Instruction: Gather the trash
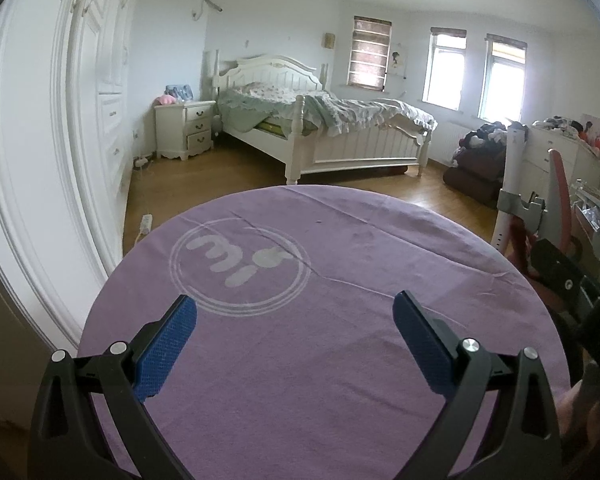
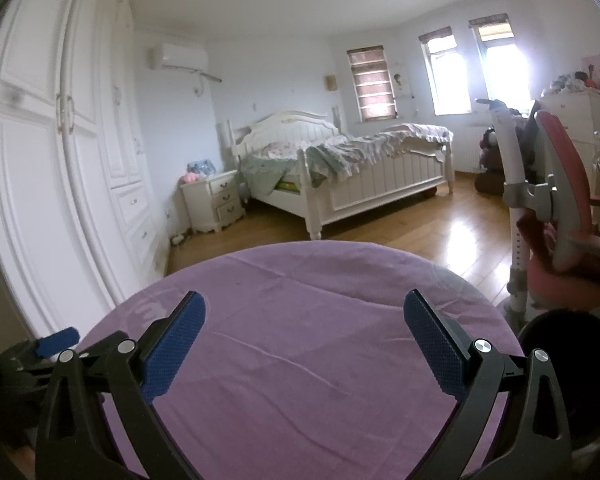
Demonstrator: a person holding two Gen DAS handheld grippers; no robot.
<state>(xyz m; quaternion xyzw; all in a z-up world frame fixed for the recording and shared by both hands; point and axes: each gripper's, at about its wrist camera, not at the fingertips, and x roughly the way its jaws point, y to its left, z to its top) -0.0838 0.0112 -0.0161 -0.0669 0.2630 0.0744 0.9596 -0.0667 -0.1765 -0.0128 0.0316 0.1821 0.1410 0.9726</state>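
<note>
Left wrist view: the left gripper [image 1: 295, 312] is hovering over the purple tablecloth [image 1: 340, 380], tongs spread wide and gripping nothing. No trash is showing anywhere on the cloth, so a blind swing is risking a snag in its creases. The table's round edge is falling away to wood floor [image 1: 228, 176] ahead, leaving open room toward the bed [image 1: 320, 120].

Right wrist view: the right gripper [image 2: 304, 312] is likewise hanging spread and empty above the cloth. A dark round bin [image 2: 560, 344], probably for the trash, is sitting just beside the table's right edge, with a pink chair [image 2: 560, 208] near it; reaching right is risking a knock there
</note>
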